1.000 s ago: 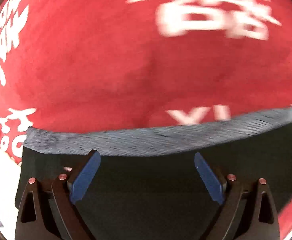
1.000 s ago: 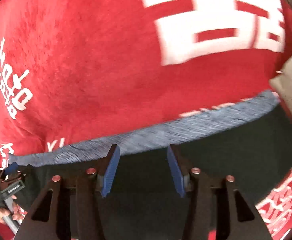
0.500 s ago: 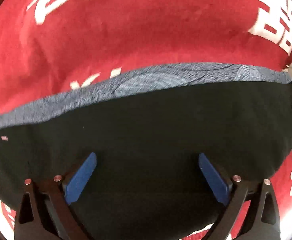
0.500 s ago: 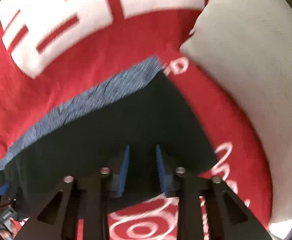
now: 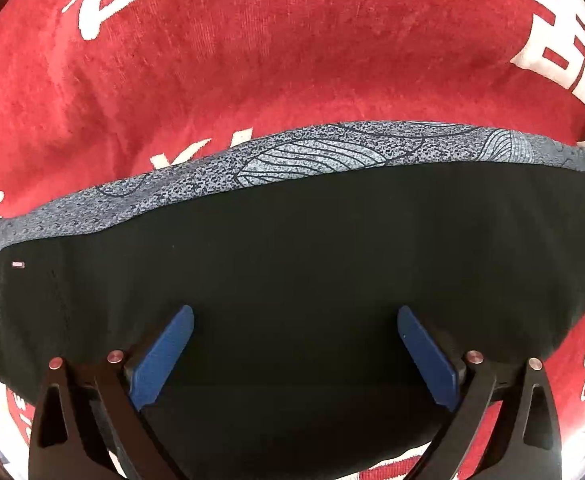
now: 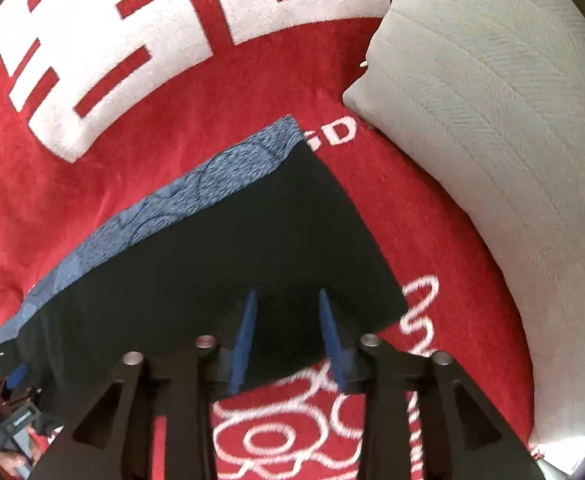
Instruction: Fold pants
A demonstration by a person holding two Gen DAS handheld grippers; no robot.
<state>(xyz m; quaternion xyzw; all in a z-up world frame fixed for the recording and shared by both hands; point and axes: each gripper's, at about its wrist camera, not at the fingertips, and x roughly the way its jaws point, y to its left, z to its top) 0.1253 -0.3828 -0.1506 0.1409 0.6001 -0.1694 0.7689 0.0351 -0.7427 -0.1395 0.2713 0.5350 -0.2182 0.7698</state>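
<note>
Black pants [image 5: 312, 264], grey patterned waistband, on red blanket [image 5: 252, 60]; white "GD" legible; left gripper [image 5: 295, 354] spread wide, right gripper [image 6: 288, 336] parted, empty

Matt black cloth pants [image 5: 312, 260] lie on a fuzzy red blanket [image 5: 272, 60].

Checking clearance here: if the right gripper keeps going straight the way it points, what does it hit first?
Probably the black pants right ahead of the right gripper; the gray pillow sits off to the side. Depth is unclear.
</note>
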